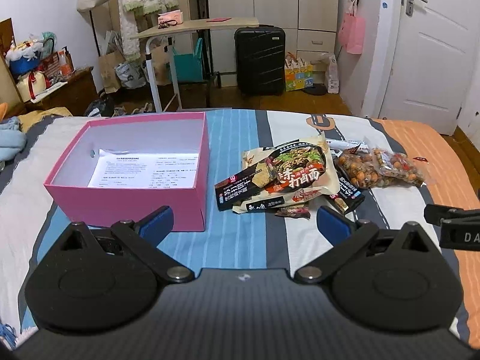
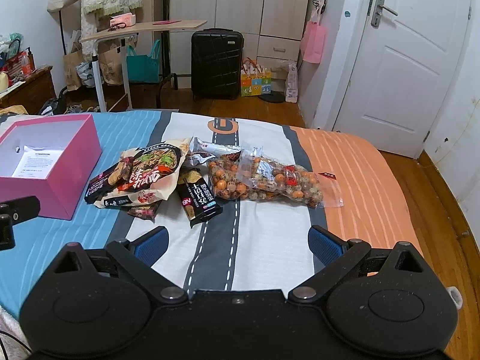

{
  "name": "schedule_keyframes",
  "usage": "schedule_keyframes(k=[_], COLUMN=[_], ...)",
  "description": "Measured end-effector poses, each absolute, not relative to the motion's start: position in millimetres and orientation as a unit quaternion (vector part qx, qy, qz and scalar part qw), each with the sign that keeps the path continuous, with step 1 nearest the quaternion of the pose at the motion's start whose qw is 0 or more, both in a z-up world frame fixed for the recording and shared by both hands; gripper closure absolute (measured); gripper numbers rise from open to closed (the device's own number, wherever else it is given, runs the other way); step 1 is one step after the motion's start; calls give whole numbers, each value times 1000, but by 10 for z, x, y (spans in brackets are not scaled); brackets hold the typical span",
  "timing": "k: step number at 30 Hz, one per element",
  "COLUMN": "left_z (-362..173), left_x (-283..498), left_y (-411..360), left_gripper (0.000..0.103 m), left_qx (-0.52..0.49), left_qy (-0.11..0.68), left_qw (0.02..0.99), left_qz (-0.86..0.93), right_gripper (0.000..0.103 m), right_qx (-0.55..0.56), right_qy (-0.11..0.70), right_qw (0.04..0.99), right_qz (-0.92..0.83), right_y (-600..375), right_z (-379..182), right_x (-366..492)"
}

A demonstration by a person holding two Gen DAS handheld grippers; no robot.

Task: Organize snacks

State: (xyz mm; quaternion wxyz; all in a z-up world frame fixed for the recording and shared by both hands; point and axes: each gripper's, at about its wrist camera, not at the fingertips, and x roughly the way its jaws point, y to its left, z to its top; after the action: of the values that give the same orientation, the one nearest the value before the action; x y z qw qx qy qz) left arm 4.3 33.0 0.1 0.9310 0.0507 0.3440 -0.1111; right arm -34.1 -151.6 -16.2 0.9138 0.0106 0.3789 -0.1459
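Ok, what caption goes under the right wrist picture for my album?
Open right gripper hovers over a striped bedspread before heaped snack packets beside an open pink cardboard box.

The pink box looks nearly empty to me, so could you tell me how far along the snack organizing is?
Nothing looks done: the pink box holds only a printed sheet. Nothing is in hand; the left gripper and right gripper are both open. Left: the noodle packet, black cracker packs and clear nut bags on the bed.

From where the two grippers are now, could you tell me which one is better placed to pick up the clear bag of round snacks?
Probably the right gripper: open, with the clear bag nearly straight ahead. From the left gripper, also open, it lies far right.
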Motion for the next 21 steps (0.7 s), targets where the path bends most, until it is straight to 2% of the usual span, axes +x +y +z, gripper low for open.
schedule_keyframes(k=[21], left_z=[22], left_x=[9], left_y=[363], left_gripper=[3], left_qx=[38], left_qy=[348], left_qw=[930], left_qz=[-113], right_gripper=[2], right_qx=[10], right_qy=[382], right_qw=[913], right_qz=[-142], right_y=[-1499], right_z=[-148], right_x=[-351])
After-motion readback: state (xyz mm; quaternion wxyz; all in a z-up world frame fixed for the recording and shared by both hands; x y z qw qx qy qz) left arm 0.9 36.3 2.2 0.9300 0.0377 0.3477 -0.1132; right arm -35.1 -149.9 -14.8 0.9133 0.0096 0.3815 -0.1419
